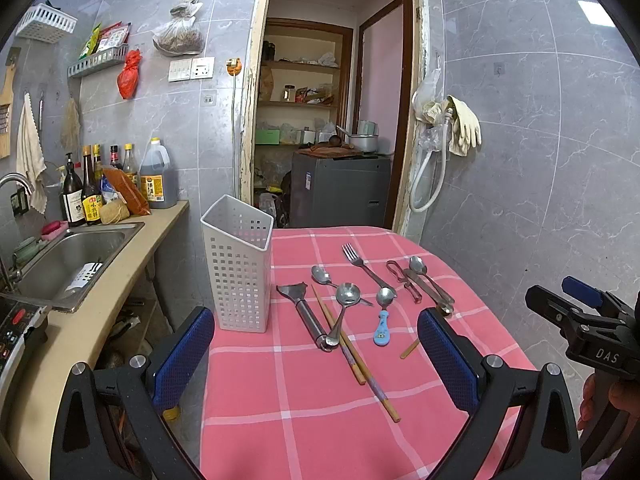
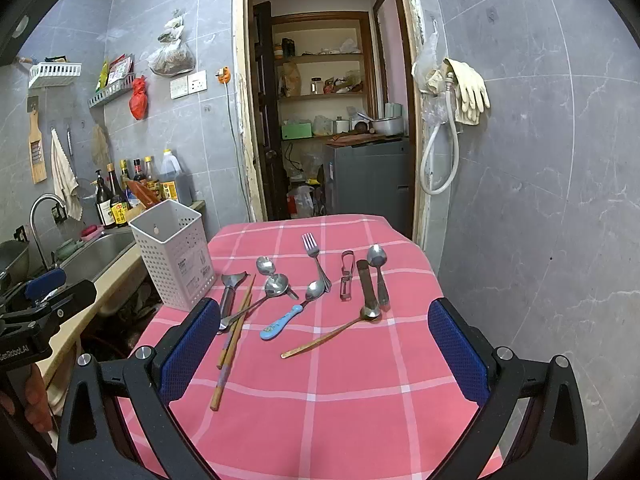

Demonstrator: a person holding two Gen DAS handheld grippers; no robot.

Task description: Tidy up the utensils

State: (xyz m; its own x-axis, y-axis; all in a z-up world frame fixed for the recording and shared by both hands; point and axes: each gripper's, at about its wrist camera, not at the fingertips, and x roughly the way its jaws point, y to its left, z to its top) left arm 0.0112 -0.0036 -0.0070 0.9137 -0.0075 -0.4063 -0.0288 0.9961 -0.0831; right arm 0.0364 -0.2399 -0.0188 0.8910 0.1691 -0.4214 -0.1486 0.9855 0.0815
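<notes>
left wrist view: left claw wide open, empty, above pink checked desk | right claw wide open, empty | steel spoons, fork, wooden chopsticks loose on desk | white perforated plastic holder upright at desk's left edge

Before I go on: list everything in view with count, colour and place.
Holder: 1, white, table's left edge.
Fork: 1, steel, far middle.
Spoons: 6; four steel, one blue-handled, one gold-handled.
Chopsticks: 1 pair, wooden, left.
Scraper: 1, steel, beside holder.
Peeler: 1, steel, right of fork.
Flat steel bar: 1, beside the far-right spoon; use unclear.
Tablecloth: 1, pink checked.
Sink: 1, steel, left counter.
Bottles: several, behind sink.
Gloves: pale, wall hook.
Left gripper: open, empty.
Right gripper: open, empty.
</notes>
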